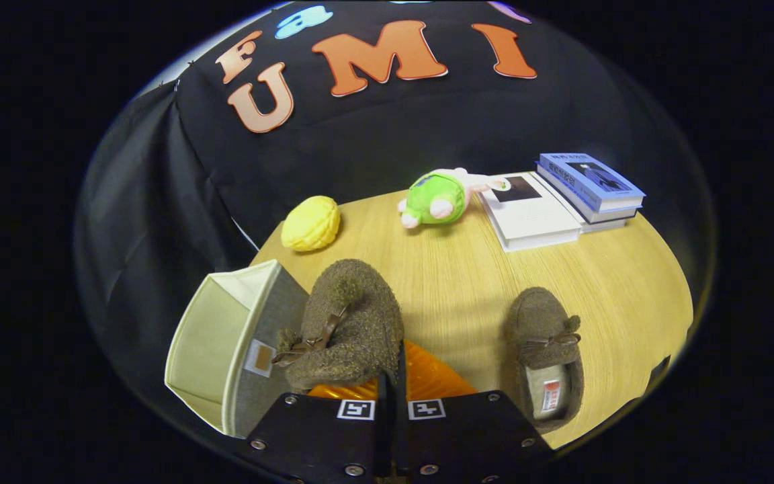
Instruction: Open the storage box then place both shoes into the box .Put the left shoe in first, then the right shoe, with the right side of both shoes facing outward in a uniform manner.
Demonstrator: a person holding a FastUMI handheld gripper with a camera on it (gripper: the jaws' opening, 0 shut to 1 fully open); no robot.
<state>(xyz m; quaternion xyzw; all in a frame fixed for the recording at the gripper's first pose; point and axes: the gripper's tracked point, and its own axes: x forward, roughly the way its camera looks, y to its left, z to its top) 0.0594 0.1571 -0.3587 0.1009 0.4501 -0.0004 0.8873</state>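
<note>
A brown fuzzy slipper with a small bow (350, 323) hangs above the wooden table (454, 275), toe pointing away from me. My gripper (392, 380) is shut on the slipper's rear edge, and the fingers nearly meet. Just left of the held slipper stands the storage box (226, 349), grey fabric outside and cream inside. Its opening faces up and to the left. The second matching slipper (545, 356) lies flat on the table to the right of the fingers, toe away from me, its insole showing.
Beyond the slippers a yellow round plush (311, 223) and a green plush toy (437, 198) lie near the table's far edge. At the far right a white book (531, 212) lies beside a stack topped by a blue book (592, 183). Black cloth walls the booth.
</note>
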